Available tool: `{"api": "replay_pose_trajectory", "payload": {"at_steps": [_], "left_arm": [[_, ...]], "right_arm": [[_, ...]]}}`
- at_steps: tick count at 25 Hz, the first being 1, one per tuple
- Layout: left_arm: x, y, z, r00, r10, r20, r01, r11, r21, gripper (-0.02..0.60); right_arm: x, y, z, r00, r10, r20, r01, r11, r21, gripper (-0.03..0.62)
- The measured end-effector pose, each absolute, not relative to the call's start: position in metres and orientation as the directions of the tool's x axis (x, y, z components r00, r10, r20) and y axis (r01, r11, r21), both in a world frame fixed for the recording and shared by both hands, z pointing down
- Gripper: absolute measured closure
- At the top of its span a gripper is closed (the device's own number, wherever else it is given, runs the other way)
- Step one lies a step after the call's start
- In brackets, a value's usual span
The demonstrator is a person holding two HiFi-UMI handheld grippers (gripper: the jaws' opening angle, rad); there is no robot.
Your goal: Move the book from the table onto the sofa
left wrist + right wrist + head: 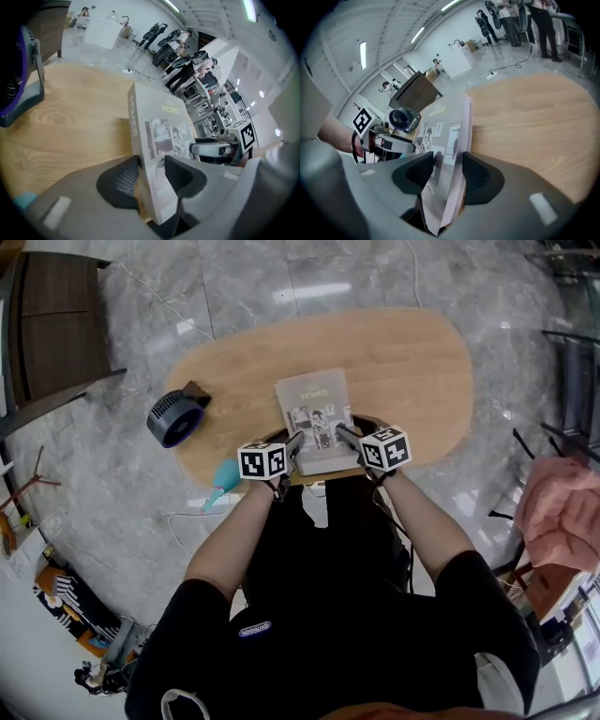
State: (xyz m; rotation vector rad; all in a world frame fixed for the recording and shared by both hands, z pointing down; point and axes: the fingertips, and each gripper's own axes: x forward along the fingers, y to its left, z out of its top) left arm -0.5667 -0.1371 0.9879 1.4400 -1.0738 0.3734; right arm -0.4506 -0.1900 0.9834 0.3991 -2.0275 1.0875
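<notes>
- Currently the table [412, 362] fills the middle of the head view. I can make out no sofa, so I judge the whole carry is yet to do.
- Book [317, 413] lies at the table's six-o'clock edge, its near end poking past the rim. Whether it has left the wood I cannot tell.
- Fan [175, 418] sits at nine o'clock from the book, well apart.
- Left gripper [152, 176] is clamped on the book's near left corner, a jaw on each face.
- Right gripper [445, 171] bites the near right corner likewise.
- Grasp looks done; lift and placing remain.
</notes>
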Motion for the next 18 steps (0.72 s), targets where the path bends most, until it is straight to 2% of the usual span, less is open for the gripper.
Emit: {"api": "replay_pose_trajectory", "payload": {"at_steps": [12, 18], "left_arm": [[-0.548, -0.161, 0.798, 0.500, -0.544, 0.674, -0.773, 0.071, 0.630, 0.411], [-0.526, -0.189, 0.700, 0.499, -0.668, 0.552, -0.766, -0.043, 0.641, 0.411]], "right_arm": [[-0.428, -0.214, 0.780, -0.774, -0.114, 0.623, -0.532, 0.651, -0.542, 0.401], [-0.408, -0.246, 0.670, -0.822, -0.250, 0.512, -0.503, 0.742, -0.444, 0.408]]}}
